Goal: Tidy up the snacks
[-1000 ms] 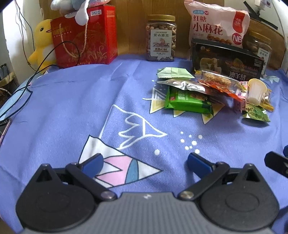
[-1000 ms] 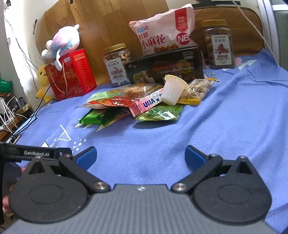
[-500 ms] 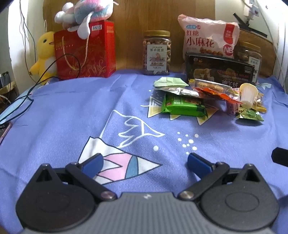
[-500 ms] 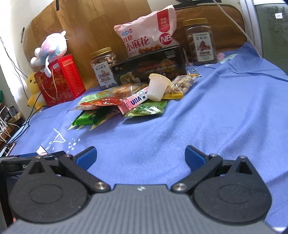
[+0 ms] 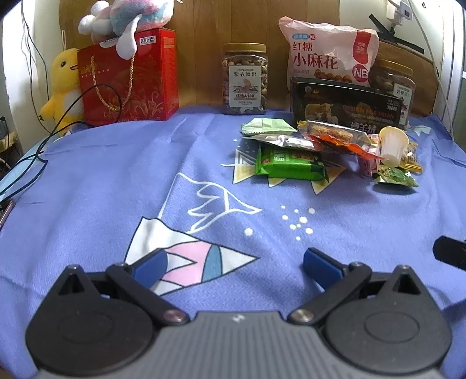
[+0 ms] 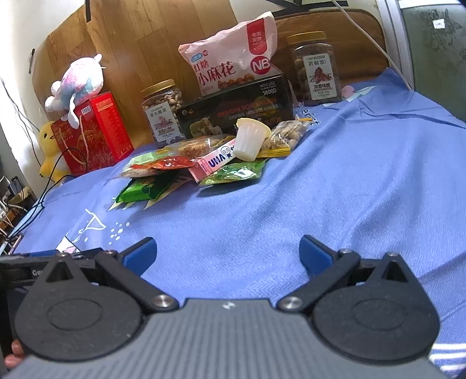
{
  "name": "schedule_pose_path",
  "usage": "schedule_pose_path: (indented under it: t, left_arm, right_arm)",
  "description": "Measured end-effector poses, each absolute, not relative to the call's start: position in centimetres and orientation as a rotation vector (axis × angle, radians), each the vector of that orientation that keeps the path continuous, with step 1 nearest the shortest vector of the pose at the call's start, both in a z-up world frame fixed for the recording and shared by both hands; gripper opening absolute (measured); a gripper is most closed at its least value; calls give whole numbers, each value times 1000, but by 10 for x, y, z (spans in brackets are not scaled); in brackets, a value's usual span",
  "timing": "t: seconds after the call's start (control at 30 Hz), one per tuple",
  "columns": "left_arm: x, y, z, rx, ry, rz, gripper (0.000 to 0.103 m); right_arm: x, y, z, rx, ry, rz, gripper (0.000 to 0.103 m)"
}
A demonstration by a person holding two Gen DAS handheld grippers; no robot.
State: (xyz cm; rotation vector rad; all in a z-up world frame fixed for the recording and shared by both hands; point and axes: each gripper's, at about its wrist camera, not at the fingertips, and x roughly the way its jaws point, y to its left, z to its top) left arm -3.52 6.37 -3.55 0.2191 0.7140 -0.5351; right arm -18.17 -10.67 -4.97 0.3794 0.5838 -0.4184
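Observation:
A heap of small snack packets lies on the blue cloth (image 5: 116, 180): a green packet (image 5: 289, 163), a red-orange packet (image 5: 343, 144), a pink UHA box (image 6: 214, 163), a white jelly cup (image 5: 391, 145) and a bag of nuts (image 6: 284, 137). Behind the heap stand a black box (image 5: 346, 108), a pink bag (image 5: 326, 58) and two nut jars (image 5: 244, 78) (image 6: 316, 70). My left gripper (image 5: 233, 266) is open and empty, well short of the heap. My right gripper (image 6: 228, 255) is open and empty, also short of it.
A red gift box (image 5: 131, 78) with a plush toy (image 5: 125, 20) on top stands at the back left, beside a yellow duck toy (image 5: 62, 84). Black cables (image 5: 32, 154) run off the left edge. A wooden board (image 5: 209, 43) backs the scene.
Both grippers have drawn back and tilted up a little, so the snack heap sits farther away in each view. Both stay open and empty.

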Motion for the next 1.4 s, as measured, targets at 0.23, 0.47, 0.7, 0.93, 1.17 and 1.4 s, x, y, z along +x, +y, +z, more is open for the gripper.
schedule_pose_path:
  t: [0.23,0.47,0.7,0.93,1.17,1.4]
  left_arm:
    - [-36,59,-33,212,751,-493,103]
    - [-37,59,-33,208,756,-482,103]
    - [-37,59,-33,208,755,-482,103]
    - [-37,60,-33,207,749,-486,103]
    - [-38,60,-34,212,738,-496,103]
    - [-41,67,-37,213,696,-534,103]
  right_arm:
    - [-181,-105,-50,343,605,-400,103]
    - [-183,-105,-50,345,605,-389,103]
    - [-181,-99,-52,291,615,-401,103]
    - [-182,-98,-53,292,593,-408,103]
    - [-183,-98,-53,296,587,-407,103]
    - [-183,-98,-53,315,571,-396,103]
